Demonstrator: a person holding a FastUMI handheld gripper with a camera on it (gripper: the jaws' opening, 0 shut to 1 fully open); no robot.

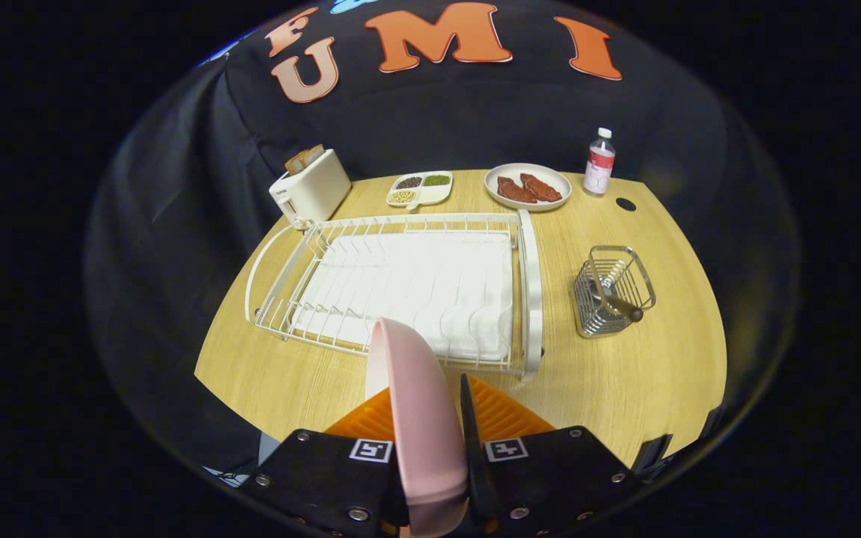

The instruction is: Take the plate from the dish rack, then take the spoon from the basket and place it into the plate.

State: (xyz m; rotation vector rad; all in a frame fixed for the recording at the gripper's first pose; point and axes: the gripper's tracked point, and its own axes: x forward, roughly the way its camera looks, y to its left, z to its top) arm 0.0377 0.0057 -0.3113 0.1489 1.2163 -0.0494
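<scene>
Currently my gripper [430, 441] is clamped on the pink plate [415, 403], held edge-up between both fingers, clear of the dish rack [400, 284]. Risk: the rim grip is narrow, so a tilt could slip it. Spoon [613, 299] waits in the basket [613, 291].

Round wooden table [647, 388]: white wire dish rack [400, 288] at centre. Small wire basket [613, 299] right of rack, dark-handled spoon [619, 305] in it. Behind the rack, left to right: white toaster [311, 187], divided white snack tray [420, 190], white plate of meat [528, 187], clear plastic bottle [599, 161]. Pink plate [419, 418] on edge between the gripper [430, 441] fingers, before the rack.
</scene>
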